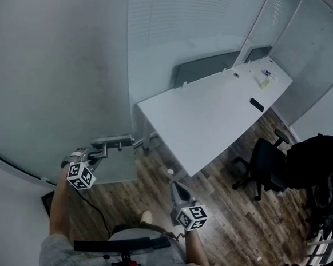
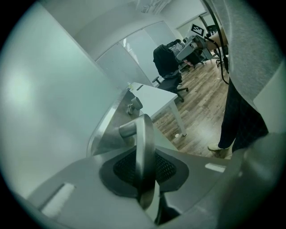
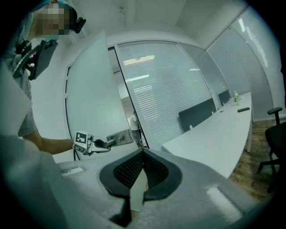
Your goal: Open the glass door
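The frosted glass door (image 1: 57, 63) fills the left of the head view, with a metal lock plate (image 1: 113, 141) at its edge. Its lever handle (image 1: 103, 149) sticks out toward me. My left gripper (image 1: 98, 153) is shut on that lever; in the left gripper view the metal handle (image 2: 145, 143) stands upright between both black pads. My right gripper (image 1: 176, 186) hangs free in front of the white desk, shut with nothing in it, its tips meeting in the right gripper view (image 3: 142, 150). That view also shows the left gripper (image 3: 103, 144) at the lock plate (image 3: 118, 137).
A long white desk (image 1: 214, 110) runs away to the right of the door, with a phone (image 1: 256, 104) and a bottle (image 1: 266, 80) at its far end. A black office chair (image 1: 264, 163) and a dark bag (image 1: 317, 156) stand on the wood floor at right.
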The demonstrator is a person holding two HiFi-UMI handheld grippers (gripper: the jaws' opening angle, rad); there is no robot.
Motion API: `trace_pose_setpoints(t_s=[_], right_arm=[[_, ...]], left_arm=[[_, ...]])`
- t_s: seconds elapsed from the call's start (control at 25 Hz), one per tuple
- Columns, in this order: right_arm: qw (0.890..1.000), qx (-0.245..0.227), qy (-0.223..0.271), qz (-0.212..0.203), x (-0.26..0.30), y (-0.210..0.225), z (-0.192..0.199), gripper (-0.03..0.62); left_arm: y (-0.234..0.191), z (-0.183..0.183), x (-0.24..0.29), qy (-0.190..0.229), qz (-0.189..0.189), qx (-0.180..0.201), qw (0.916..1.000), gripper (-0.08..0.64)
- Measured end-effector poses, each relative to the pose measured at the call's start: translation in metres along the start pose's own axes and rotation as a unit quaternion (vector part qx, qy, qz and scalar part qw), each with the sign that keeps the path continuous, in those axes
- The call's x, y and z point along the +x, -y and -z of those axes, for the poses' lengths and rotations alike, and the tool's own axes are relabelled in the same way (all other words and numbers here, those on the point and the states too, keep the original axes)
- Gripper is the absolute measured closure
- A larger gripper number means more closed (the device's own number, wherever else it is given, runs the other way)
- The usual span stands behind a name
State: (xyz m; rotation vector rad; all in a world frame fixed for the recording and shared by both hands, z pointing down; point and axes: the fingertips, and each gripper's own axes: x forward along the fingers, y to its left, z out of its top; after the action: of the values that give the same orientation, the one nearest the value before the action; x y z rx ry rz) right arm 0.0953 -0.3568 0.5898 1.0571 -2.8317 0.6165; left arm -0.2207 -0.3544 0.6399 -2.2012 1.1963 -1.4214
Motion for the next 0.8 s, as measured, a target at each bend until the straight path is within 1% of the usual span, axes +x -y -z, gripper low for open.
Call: trace_pose_setpoints(t_s=[0.2, 0.8], right_arm=[[1.000, 0.000, 0.008, 0.009, -0.010, -0.017, 0.006, 0.591], [0.996, 0.025, 0.036, 0.077, -0.070, -0.059, 0.037, 0.591]], left_arm=[[0.015, -0.004, -0.007, 0.007, 0.006, 0.008, 0.9999, 0.500], [0.060, -0.019, -0.047, 0.033, 0.033, 0.034, 0.9983, 0.500]])
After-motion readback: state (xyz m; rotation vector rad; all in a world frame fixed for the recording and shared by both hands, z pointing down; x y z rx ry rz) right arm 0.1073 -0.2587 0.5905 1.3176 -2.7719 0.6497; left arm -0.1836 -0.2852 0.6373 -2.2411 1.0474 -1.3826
